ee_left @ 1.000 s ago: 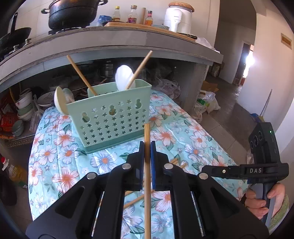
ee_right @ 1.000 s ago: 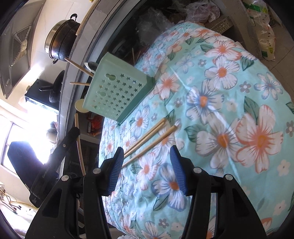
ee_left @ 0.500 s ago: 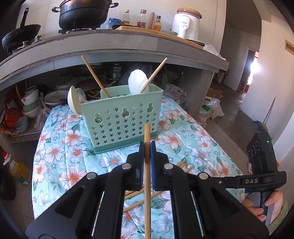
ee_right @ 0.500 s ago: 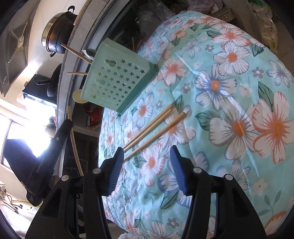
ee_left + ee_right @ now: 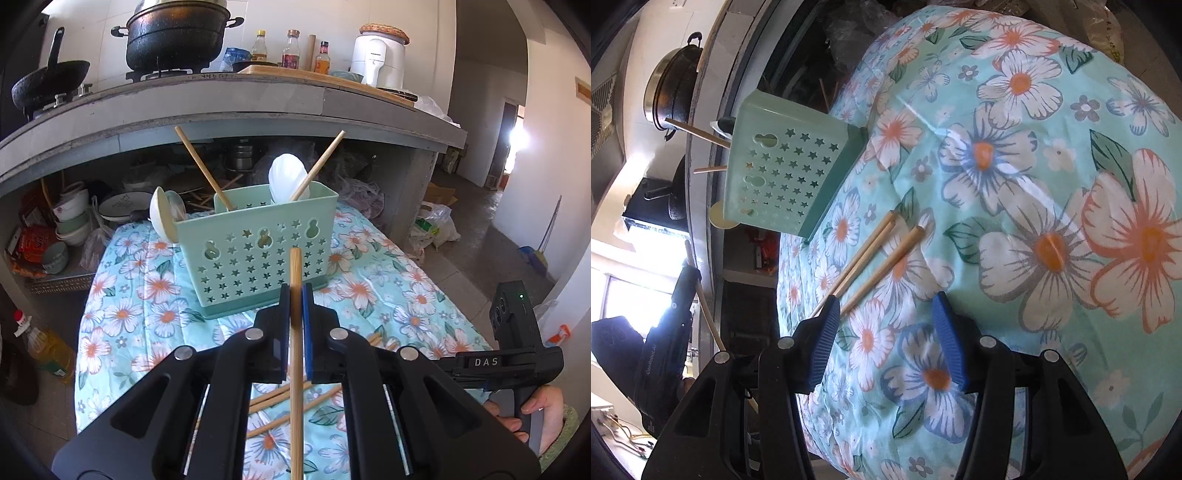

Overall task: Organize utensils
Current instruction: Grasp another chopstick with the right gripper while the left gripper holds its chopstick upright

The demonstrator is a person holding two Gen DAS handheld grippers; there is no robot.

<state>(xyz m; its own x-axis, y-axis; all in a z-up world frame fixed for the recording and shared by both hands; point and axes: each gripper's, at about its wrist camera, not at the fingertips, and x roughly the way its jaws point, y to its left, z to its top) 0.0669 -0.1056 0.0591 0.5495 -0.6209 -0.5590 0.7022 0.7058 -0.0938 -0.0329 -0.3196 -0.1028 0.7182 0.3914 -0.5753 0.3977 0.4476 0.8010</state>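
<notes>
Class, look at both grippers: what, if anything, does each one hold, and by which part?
The left gripper pinches one wooden chopstick partway along its shaft, its tip sticking out ahead. The right gripper is open and holds nothing.

You're in a home kitchen: a black pot (image 5: 177, 35) and wok (image 5: 50, 83) sit on a gas stove atop a concrete counter (image 5: 229, 99), with sauce bottles (image 5: 291, 50), and bowls (image 5: 74, 218) stacked underneath.
</notes>
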